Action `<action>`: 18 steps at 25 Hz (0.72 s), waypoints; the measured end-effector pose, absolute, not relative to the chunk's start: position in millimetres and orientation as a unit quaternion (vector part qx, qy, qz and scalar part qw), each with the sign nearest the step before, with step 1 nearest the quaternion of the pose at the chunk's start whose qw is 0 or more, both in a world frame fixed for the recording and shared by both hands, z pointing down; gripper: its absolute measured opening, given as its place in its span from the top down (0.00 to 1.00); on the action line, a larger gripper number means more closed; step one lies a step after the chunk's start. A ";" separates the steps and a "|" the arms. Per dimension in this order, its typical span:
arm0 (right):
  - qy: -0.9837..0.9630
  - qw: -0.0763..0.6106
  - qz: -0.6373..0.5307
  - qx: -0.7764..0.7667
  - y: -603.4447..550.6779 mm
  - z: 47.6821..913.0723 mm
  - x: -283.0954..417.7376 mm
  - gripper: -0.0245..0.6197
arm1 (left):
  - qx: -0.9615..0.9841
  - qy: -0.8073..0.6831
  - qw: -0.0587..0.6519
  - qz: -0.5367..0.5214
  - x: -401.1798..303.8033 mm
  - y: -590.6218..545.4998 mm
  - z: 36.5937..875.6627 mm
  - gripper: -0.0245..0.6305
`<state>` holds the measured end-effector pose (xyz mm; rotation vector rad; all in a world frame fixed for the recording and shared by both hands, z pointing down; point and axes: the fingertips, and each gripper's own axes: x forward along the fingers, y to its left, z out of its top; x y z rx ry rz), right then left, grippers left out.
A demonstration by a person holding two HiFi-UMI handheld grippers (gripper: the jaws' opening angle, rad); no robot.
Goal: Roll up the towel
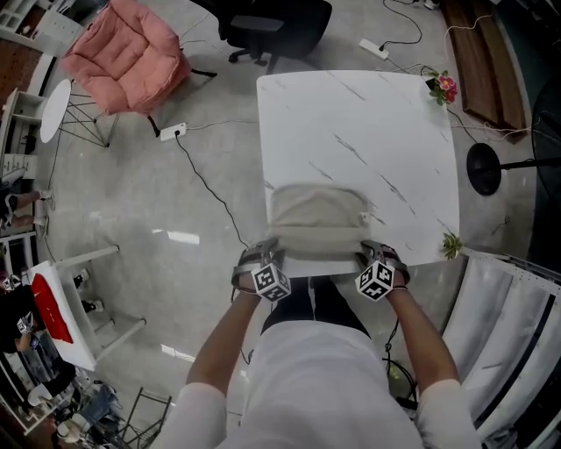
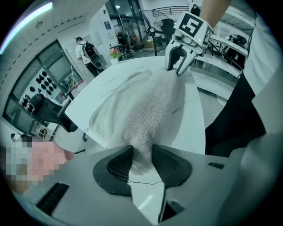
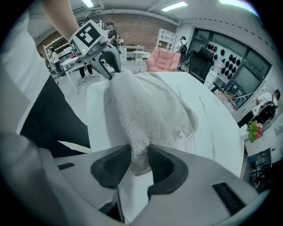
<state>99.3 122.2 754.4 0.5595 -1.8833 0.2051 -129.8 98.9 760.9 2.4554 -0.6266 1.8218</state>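
Note:
A beige terry towel (image 1: pixel 317 221) lies at the near edge of the white marble table (image 1: pixel 368 131), its near hem bunched into a thick fold. My left gripper (image 1: pixel 263 260) is shut on the left end of that fold (image 2: pixel 140 145). My right gripper (image 1: pixel 375 260) is shut on the right end (image 3: pixel 138 154). Each gripper view shows the fold running across to the other gripper, the right gripper (image 2: pixel 177 66) and the left gripper (image 3: pixel 110 66). The rest of the towel (image 3: pixel 177 106) lies flat on the table beyond the fold.
A small flower pot (image 1: pixel 442 87) stands at the table's far right corner, and a green sprig (image 1: pixel 451 245) sits at the near right edge. A pink chair (image 1: pixel 123 53) and a black office chair (image 1: pixel 272 26) stand beyond. Cables run over the floor (image 1: pixel 202 175).

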 end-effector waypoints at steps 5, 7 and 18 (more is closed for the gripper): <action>-0.802 0.542 0.101 0.229 128.9 751.4 99.4 0.84 | 0.800 -0.181 0.026 0.572 -131.6 114.0 757.5 0.82; -0.808 0.537 0.113 0.215 136.7 747.6 101.0 0.84 | 0.807 -0.165 0.048 0.565 -131.5 125.2 755.8 0.82; -0.822 0.529 0.155 0.145 177.8 729.0 94.6 0.85 | 0.820 -0.082 0.118 0.554 -138.0 171.1 739.6 0.83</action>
